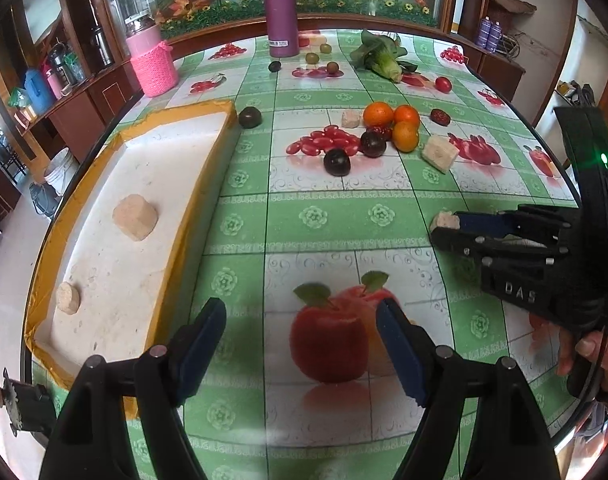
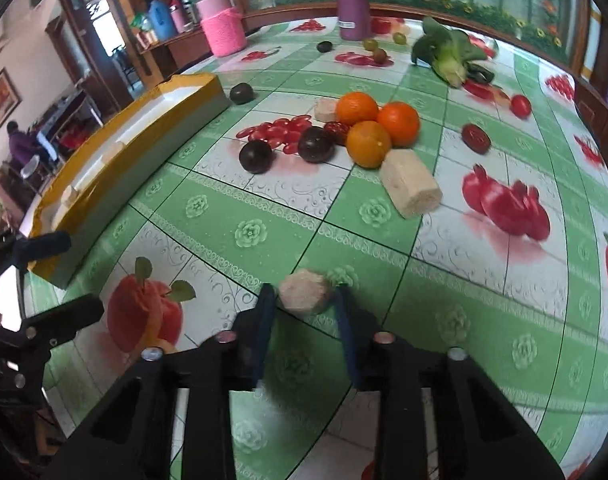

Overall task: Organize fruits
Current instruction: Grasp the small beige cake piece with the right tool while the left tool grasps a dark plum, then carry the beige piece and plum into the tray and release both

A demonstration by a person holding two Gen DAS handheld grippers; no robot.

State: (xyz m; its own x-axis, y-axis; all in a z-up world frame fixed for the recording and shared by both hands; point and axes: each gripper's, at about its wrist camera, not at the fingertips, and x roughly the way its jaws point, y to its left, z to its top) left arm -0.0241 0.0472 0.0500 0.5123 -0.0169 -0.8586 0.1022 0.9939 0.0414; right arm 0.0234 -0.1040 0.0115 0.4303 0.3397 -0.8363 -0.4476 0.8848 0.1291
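Right tongs (image 2: 304,300) were clenched on a beige chunk (image 2: 304,293) above the table (image 2: 443,288). Left tongs (image 1: 302,344) stood released, empty, tray (image 1: 116,216) at ten o'clock.

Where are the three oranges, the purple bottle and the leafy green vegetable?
three oranges (image 2: 398,123): right wrist view, on the front of the right-hand orange.
purple bottle (image 1: 280,12): left wrist view, on the middle of its body.
leafy green vegetable (image 2: 447,56): right wrist view, on its pale stalk.
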